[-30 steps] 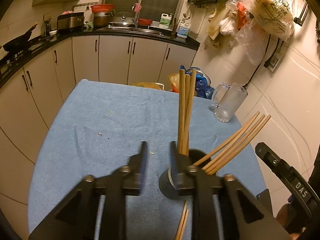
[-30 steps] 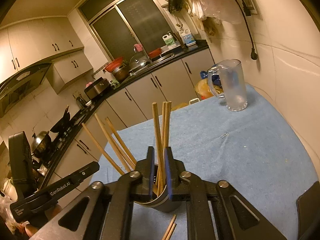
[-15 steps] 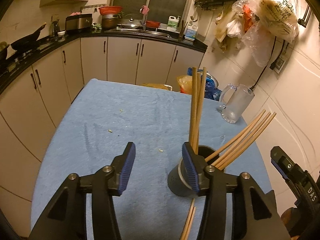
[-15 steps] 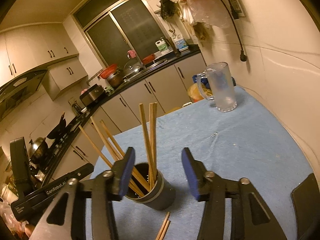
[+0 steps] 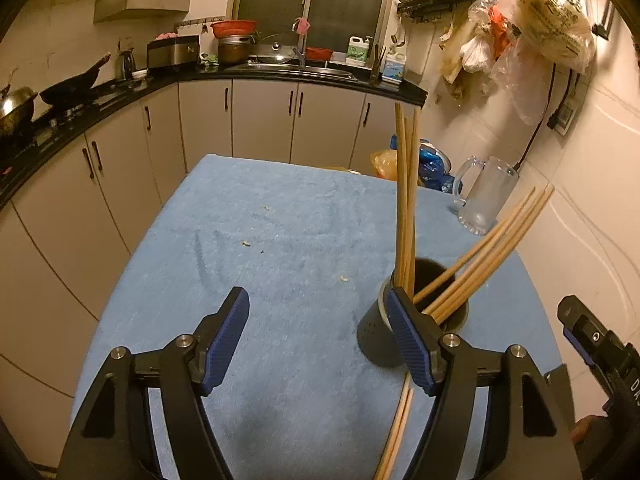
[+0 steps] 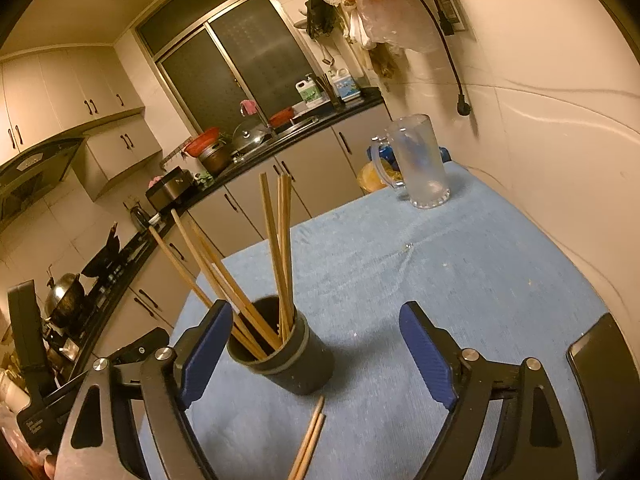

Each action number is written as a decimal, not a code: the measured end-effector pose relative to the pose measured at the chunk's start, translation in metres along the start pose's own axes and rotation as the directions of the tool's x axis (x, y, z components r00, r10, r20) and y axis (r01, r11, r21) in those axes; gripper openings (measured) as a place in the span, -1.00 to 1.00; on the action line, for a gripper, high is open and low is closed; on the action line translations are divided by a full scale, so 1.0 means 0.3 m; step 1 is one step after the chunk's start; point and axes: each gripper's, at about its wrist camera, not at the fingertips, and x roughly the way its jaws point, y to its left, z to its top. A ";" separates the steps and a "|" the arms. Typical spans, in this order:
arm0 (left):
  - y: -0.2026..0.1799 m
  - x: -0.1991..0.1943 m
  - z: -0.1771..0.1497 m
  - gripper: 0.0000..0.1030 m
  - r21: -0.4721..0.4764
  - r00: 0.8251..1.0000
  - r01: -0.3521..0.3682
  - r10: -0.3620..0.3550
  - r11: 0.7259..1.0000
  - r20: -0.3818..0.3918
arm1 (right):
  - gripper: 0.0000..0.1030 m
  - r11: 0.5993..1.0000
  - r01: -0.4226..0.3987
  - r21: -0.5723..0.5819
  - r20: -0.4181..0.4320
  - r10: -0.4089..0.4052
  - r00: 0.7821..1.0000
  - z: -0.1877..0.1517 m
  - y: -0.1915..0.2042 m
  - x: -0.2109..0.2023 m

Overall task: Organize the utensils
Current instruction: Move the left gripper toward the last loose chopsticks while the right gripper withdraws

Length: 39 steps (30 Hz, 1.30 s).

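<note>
Now both claws stand spread, their jaws having just been opening. The left gripper has bare blue cloth between its pads, the right gripper only frames the dark holder, apart from it. Chopsticks stand in the holder at mid-table; a loose pair lies just before it. Lettering on the other gripper's body is too small to read.
</note>
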 end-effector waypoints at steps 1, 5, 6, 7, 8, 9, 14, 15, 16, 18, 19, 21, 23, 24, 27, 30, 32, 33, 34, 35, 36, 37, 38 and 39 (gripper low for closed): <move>-0.004 -0.004 -0.009 0.37 0.006 1.000 -0.005 0.005 1.000 0.000 | 0.73 1.000 0.002 -0.002 -0.004 -0.002 1.000 -0.010 -0.002 -0.005; -0.007 -0.021 -0.052 0.39 0.023 1.000 -0.013 0.013 1.000 -0.005 | 0.73 1.000 0.011 0.000 -0.023 -0.011 1.000 -0.040 -0.020 -0.013; -0.007 -0.024 -0.065 0.39 0.024 1.000 -0.014 0.014 1.000 -0.008 | 0.73 1.000 0.013 0.003 -0.031 -0.013 0.999 -0.051 -0.027 -0.014; -0.008 -0.026 -0.074 0.39 0.025 1.000 -0.015 0.015 1.000 -0.011 | 0.73 1.000 0.015 0.007 -0.040 -0.015 0.999 -0.060 -0.036 -0.013; -0.006 -0.029 -0.088 0.39 0.027 1.000 -0.016 0.017 1.000 -0.014 | 0.73 1.000 0.016 0.012 -0.046 -0.016 0.999 -0.069 -0.043 -0.014; -0.009 -0.031 -0.098 0.40 0.029 1.000 -0.017 0.018 0.999 -0.016 | 0.73 1.000 0.017 0.017 -0.051 -0.017 0.999 -0.080 -0.052 -0.015; -0.007 -0.031 -0.151 0.40 0.032 0.999 -0.015 0.016 0.999 -0.035 | 0.73 0.999 0.033 0.016 -0.075 -0.031 0.997 -0.136 -0.077 -0.014; -0.005 -0.029 -0.164 0.40 0.034 0.999 -0.016 0.018 0.999 -0.040 | 0.73 0.999 0.037 0.013 -0.079 -0.036 0.996 -0.147 -0.081 -0.012; -0.003 -0.026 -0.177 0.40 0.036 0.999 -0.019 0.021 0.999 -0.044 | 0.73 0.999 0.041 0.010 -0.081 -0.040 0.996 -0.155 -0.083 -0.011; 0.004 -0.022 -0.198 0.40 0.038 0.998 -0.022 0.024 0.999 -0.052 | 0.73 0.999 0.053 -0.001 -0.085 -0.052 0.995 -0.183 -0.090 -0.008; 0.005 -0.019 -0.209 0.40 0.038 0.998 -0.022 0.024 0.999 -0.056 | 0.73 0.998 0.056 -0.004 -0.088 -0.056 0.995 -0.190 -0.091 -0.006; 0.013 -0.009 -0.232 0.40 0.036 0.997 -0.020 0.022 0.999 -0.073 | 0.73 0.998 0.066 -0.016 -0.097 -0.067 0.993 -0.215 -0.097 0.000; 0.017 0.000 -0.253 0.40 0.042 0.996 -0.014 0.017 0.999 -0.088 | 0.73 0.996 0.079 -0.033 -0.105 -0.082 0.991 -0.235 -0.102 0.009; 0.016 0.006 -0.262 0.40 0.054 0.995 -0.007 0.012 0.998 -0.101 | 0.73 0.996 0.082 -0.038 -0.108 -0.085 0.990 -0.243 -0.102 0.011; 0.020 0.031 -0.290 0.40 0.079 0.988 0.029 -0.017 0.996 -0.155 | 0.72 0.995 0.085 -0.051 -0.122 -0.091 0.988 -0.263 -0.109 0.010; 0.025 0.061 -0.305 0.22 0.072 0.972 0.094 -0.076 0.993 -0.221 | 0.54 0.995 0.080 -0.054 -0.132 -0.087 0.987 -0.268 -0.124 0.004; 0.021 0.084 -0.308 -0.08 0.060 0.958 0.131 -0.111 0.990 -0.265 | 0.32 0.996 0.074 -0.050 -0.144 -0.081 0.986 -0.267 -0.132 0.001; 0.015 0.095 -0.310 -0.14 0.052 0.949 0.155 -0.134 0.987 -0.285 | 0.31 0.996 0.072 -0.048 -0.151 -0.078 0.985 -0.265 -0.136 -0.001; 0.005 0.105 -0.314 -0.26 0.050 0.940 0.178 -0.155 0.983 -0.304 | 0.28 0.997 0.068 -0.046 -0.155 -0.074 0.985 -0.265 -0.139 -0.001; -0.008 0.115 -0.318 -0.27 0.056 0.931 0.199 -0.171 0.978 -0.322 | 0.25 0.997 0.066 -0.043 -0.156 -0.072 0.985 -0.264 -0.144 -0.004; -0.018 0.122 -0.326 -0.27 0.063 0.925 0.212 -0.180 0.975 -0.335 | 0.24 0.997 0.066 -0.042 -0.155 -0.072 0.985 -0.264 -0.147 -0.007; -0.035 0.134 -0.332 -0.33 0.072 0.917 0.226 -0.188 0.971 -0.352 | 0.24 0.997 0.065 -0.038 -0.154 -0.070 0.986 -0.262 -0.153 -0.010; -0.050 0.143 -0.335 -0.47 0.082 0.914 0.227 -0.183 0.971 -0.361 | 0.24 0.997 0.065 -0.034 -0.153 -0.069 0.986 -0.259 -0.154 -0.010; -0.070 0.156 -0.339 -0.51 0.097 0.911 0.224 -0.173 0.970 -0.375 | 0.24 0.998 0.064 -0.029 -0.152 -0.067 0.986 -0.256 -0.159 -0.013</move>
